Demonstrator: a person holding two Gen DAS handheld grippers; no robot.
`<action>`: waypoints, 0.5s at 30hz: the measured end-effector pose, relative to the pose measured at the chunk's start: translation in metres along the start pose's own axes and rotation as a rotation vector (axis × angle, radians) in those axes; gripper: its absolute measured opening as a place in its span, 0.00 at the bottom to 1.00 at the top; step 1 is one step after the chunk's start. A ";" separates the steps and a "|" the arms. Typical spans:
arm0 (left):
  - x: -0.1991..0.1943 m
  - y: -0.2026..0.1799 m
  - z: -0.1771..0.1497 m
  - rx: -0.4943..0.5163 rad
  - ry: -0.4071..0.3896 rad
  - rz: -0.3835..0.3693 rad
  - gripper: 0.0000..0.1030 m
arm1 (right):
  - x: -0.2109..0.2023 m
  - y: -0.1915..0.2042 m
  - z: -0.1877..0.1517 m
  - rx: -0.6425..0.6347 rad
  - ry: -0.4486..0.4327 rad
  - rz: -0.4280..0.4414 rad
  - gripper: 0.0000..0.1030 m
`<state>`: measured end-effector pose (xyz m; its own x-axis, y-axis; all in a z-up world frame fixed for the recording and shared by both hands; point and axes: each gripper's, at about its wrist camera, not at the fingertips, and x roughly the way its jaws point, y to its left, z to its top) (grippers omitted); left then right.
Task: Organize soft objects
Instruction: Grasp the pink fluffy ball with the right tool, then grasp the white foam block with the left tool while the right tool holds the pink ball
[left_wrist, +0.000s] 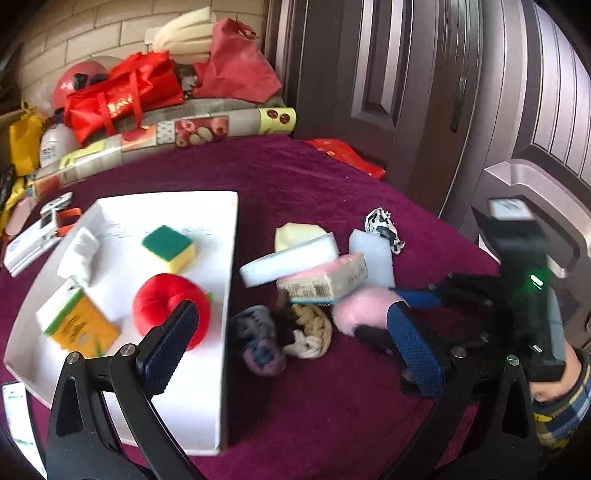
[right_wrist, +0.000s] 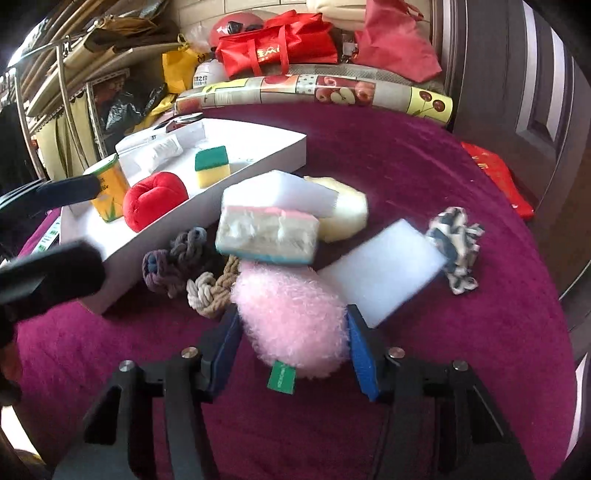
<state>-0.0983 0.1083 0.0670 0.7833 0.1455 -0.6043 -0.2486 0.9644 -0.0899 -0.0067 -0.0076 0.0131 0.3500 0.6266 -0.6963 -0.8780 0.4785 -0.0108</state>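
Only the right wrist view is showing the right claw (right_wrist: 291, 332) closing on the pink fluffy toy (right_wrist: 291, 321), its green tag hanging below, on the magenta-covered bench (right_wrist: 369, 140). The left claw (left_wrist: 291, 339) is hanging spread apart, holding nothing. The white tray (left_wrist: 221, 332) is carrying a red plush apple (left_wrist: 166, 306), green-yellow sponge (left_wrist: 170, 247), yellow tissue pack (left_wrist: 79, 321) and a white roll (left_wrist: 79, 254).
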 end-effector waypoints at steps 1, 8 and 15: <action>0.004 -0.002 0.002 0.002 0.008 -0.003 1.00 | -0.003 -0.003 -0.004 0.002 0.001 0.005 0.49; 0.024 -0.018 0.006 0.034 0.045 -0.026 1.00 | -0.051 -0.053 -0.040 0.129 -0.053 -0.047 0.49; 0.046 -0.015 0.030 0.049 0.037 0.055 1.00 | -0.059 -0.094 -0.052 0.286 -0.112 -0.053 0.49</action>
<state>-0.0416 0.1072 0.0648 0.7475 0.1913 -0.6361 -0.2620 0.9649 -0.0176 0.0380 -0.1211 0.0180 0.4404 0.6524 -0.6168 -0.7356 0.6561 0.1687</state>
